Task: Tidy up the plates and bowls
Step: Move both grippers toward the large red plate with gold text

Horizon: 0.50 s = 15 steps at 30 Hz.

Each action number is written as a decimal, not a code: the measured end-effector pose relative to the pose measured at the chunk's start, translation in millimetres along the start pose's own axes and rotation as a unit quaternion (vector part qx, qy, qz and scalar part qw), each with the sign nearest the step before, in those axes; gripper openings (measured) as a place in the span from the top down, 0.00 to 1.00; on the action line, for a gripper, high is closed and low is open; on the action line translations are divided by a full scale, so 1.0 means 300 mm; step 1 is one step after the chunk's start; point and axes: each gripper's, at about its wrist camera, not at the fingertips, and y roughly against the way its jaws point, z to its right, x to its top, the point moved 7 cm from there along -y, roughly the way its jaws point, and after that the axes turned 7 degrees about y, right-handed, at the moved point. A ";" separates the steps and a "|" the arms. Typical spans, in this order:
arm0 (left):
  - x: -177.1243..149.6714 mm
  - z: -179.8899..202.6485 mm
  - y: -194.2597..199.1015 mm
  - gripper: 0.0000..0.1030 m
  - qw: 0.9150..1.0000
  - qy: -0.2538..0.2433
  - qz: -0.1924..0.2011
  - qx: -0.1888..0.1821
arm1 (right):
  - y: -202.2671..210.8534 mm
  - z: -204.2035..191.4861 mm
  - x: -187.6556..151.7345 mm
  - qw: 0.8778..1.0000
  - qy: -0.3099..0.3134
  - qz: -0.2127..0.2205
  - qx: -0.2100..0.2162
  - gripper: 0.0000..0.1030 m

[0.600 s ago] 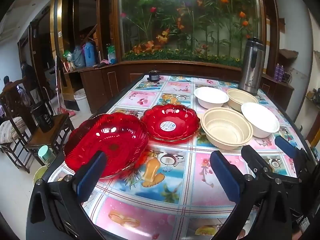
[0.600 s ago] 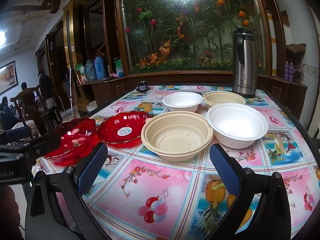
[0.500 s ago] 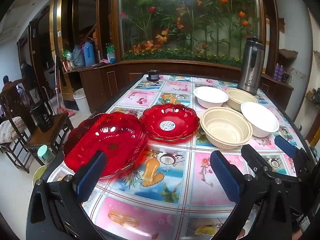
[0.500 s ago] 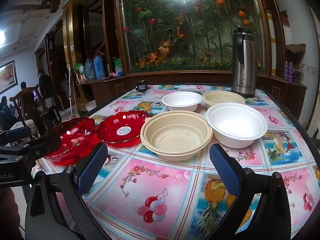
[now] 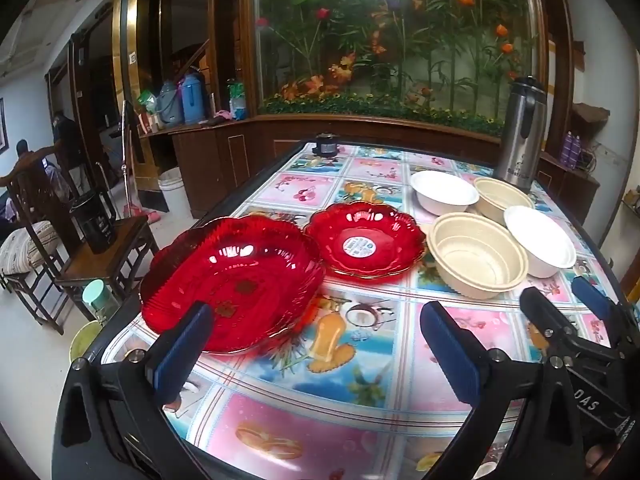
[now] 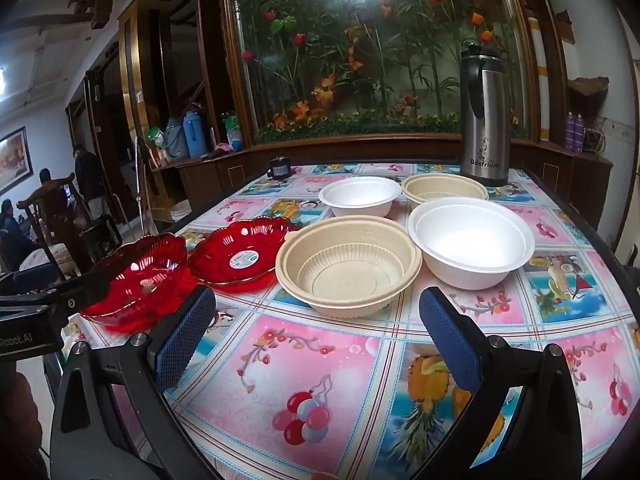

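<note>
Two red scalloped plates sit on the table: a large one (image 5: 236,280) at the left edge and a smaller one (image 5: 364,244) with a sticker beside it. To their right stand two beige bowls, near (image 5: 478,254) and far (image 5: 502,198), and two white bowls, near (image 5: 538,240) and far (image 5: 442,196). My left gripper (image 5: 316,354) is open and empty, just short of the large plate. My right gripper (image 6: 316,332) is open and empty, in front of the near beige bowl (image 6: 348,266) and the near white bowl (image 6: 472,242).
A steel thermos jug (image 6: 484,114) stands at the table's far right. A small dark cup (image 6: 279,168) sits at the far edge. The table (image 6: 320,380) has a colourful patterned cover. Wooden chairs (image 5: 80,248) stand to the left of the table.
Both grippers have crept slightly forward toward the dishes. Nothing was grasped or moved.
</note>
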 end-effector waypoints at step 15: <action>-0.008 -0.047 -0.016 0.00 1.000 0.008 -0.002 -0.002 | -0.007 -0.003 -0.004 1.000 0.000 -0.002 0.001 0.00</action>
